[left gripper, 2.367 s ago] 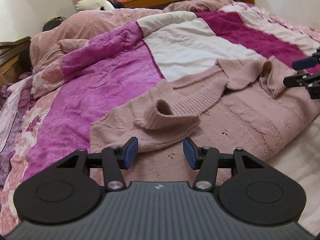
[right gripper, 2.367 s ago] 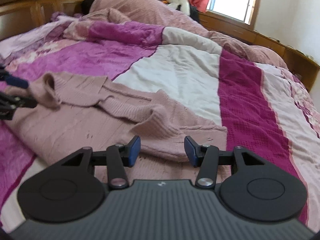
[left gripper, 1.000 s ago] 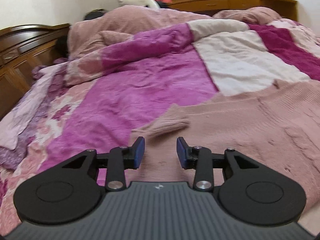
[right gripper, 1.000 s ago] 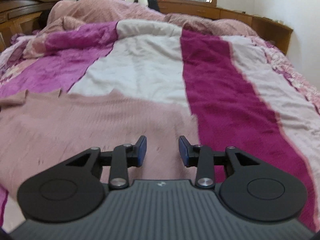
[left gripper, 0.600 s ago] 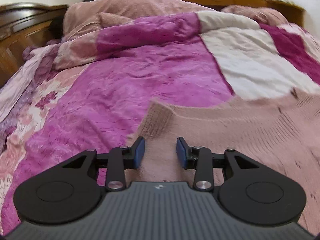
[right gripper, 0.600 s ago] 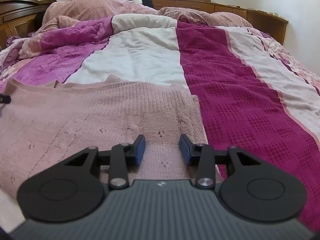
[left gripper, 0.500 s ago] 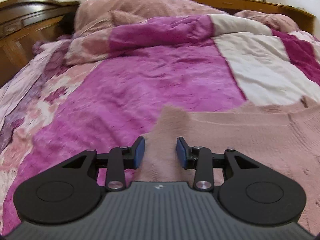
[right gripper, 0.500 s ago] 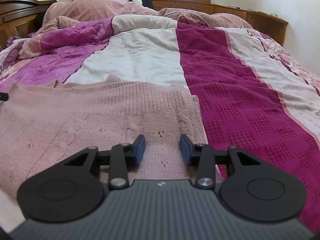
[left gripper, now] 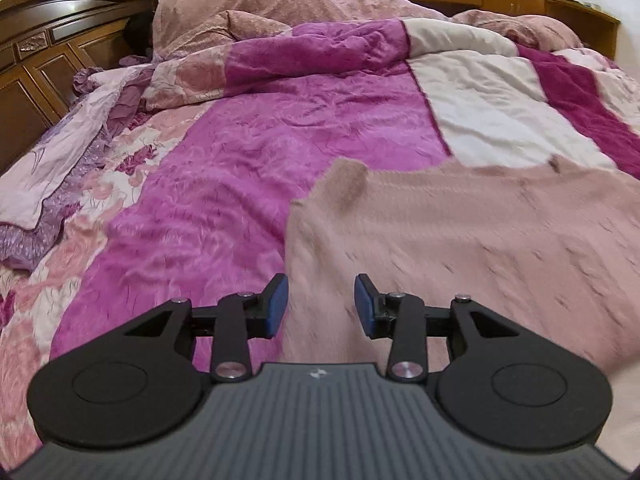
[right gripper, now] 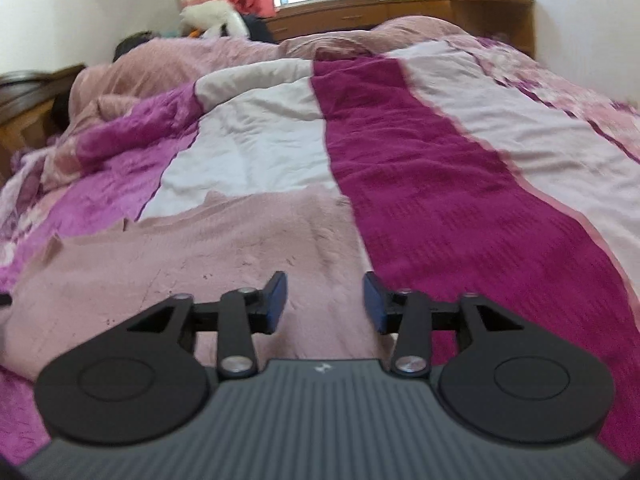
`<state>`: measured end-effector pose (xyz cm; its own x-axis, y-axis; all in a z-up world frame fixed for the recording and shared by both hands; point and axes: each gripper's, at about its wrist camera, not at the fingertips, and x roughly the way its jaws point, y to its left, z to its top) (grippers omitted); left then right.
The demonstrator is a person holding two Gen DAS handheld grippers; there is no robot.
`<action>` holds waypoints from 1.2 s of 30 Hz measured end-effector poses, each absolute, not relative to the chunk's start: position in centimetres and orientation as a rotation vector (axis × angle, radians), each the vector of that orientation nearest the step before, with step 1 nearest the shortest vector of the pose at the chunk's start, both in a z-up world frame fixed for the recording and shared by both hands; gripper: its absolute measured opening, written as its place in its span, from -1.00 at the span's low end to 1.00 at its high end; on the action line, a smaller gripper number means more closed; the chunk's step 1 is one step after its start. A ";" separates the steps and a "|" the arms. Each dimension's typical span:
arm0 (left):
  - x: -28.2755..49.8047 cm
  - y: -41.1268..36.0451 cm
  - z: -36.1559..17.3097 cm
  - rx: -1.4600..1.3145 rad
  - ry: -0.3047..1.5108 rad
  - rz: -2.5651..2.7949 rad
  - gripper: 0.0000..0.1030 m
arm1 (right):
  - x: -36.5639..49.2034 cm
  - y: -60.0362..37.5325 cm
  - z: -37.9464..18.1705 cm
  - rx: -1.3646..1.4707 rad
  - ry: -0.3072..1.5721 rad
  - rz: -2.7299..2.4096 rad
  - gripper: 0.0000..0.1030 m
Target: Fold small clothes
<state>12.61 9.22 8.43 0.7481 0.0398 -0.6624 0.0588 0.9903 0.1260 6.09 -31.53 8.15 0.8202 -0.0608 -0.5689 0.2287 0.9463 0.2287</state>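
A wide bed covered by a striped quilt in magenta, white and crimson (left gripper: 304,148) fills both views, with a dark carved wooden headboard (left gripper: 44,52) at the far left and a heaped dusty-pink blanket (left gripper: 280,8) at the head. Spread flat on the near part of the quilt lies a dusty-pink knitted sweater (left gripper: 480,232), its knit blurred in both pictures. The left gripper (left gripper: 321,304), black with blue pads, has its jaws spread apart with nothing between them; the sweater's left edge lies directly under and ahead of the gap. The right gripper (right gripper: 325,304) is likewise spread and empty, poised above the sweater's (right gripper: 240,248) right edge, where pink knit meets the crimson stripe.
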 end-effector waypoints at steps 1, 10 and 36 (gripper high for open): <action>11.6 9.1 8.7 0.126 0.729 -0.014 -0.11 | 5.4 -31.9 8.1 0.326 0.594 -0.155 0.10; 7.2 6.7 9.1 0.092 0.735 -0.072 -0.03 | 2.4 -33.0 7.0 0.506 0.638 -0.150 0.10; 18.4 7.6 8.6 0.113 0.665 -0.125 -0.29 | 4.6 -31.7 3.9 0.755 0.603 -0.136 0.21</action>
<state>18.36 7.57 8.60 0.7797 -0.0788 -0.6212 0.1514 0.9864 0.0648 4.63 -31.68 3.87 0.8239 0.0944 -0.5589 0.3255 0.7285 0.6028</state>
